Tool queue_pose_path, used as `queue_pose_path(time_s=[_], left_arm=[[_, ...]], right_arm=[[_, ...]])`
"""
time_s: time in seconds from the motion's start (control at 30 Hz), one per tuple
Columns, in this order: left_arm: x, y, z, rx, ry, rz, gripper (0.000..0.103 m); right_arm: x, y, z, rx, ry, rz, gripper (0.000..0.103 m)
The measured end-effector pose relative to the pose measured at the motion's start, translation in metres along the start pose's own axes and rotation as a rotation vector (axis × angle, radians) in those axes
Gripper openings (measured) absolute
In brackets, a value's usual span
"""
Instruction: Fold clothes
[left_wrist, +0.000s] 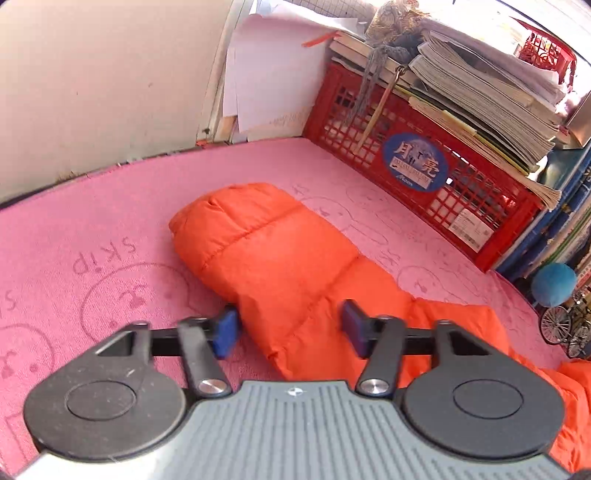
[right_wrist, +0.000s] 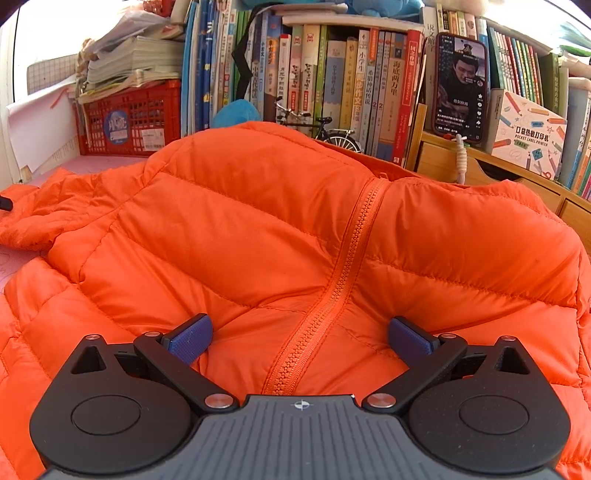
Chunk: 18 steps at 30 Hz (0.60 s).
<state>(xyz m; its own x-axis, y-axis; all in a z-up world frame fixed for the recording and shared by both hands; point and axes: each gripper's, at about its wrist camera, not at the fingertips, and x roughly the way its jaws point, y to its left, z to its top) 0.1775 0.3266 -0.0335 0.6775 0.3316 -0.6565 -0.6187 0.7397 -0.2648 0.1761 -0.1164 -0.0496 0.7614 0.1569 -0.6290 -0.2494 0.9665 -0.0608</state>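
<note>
An orange puffer jacket lies on a pink mat (left_wrist: 110, 240). In the left wrist view its sleeve (left_wrist: 266, 243) stretches away from me toward the wall. My left gripper (left_wrist: 290, 332) is at the near part of the sleeve, its blue pads closed against the padded fabric from both sides. In the right wrist view the jacket's body (right_wrist: 240, 221) fills the picture, bulging up, with its closed zipper (right_wrist: 343, 266) running down the middle. My right gripper (right_wrist: 300, 339) sits low over the front of the jacket. Its fingers stand wide apart on either side of the zipper, holding nothing.
A red crate (left_wrist: 406, 166) with stacked papers (left_wrist: 480, 92) on top borders the mat on the right. A blue ball (left_wrist: 554, 284) and a toy bicycle (left_wrist: 565, 325) stand beside it. A bookshelf (right_wrist: 332, 74) with a propped phone (right_wrist: 461, 85) rises behind the jacket. A wall (left_wrist: 92, 74) closes the left.
</note>
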Motion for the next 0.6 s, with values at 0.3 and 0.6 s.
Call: queue_pose_path(time_s=[0.3, 0.6], left_arm=[[0.006, 0.008, 0.044, -0.076, -0.029, 0.098, 0.024], [-0.047, -0.005, 0.010, 0.190, -0.043, -0.049, 0.074]], right_arm=[[-0.080, -0.053, 0.037, 0.069, -0.210, 0.031, 0.099], [-0.048, -0.151, 0.055, 0.284, -0.108, -0.156, 0.099]])
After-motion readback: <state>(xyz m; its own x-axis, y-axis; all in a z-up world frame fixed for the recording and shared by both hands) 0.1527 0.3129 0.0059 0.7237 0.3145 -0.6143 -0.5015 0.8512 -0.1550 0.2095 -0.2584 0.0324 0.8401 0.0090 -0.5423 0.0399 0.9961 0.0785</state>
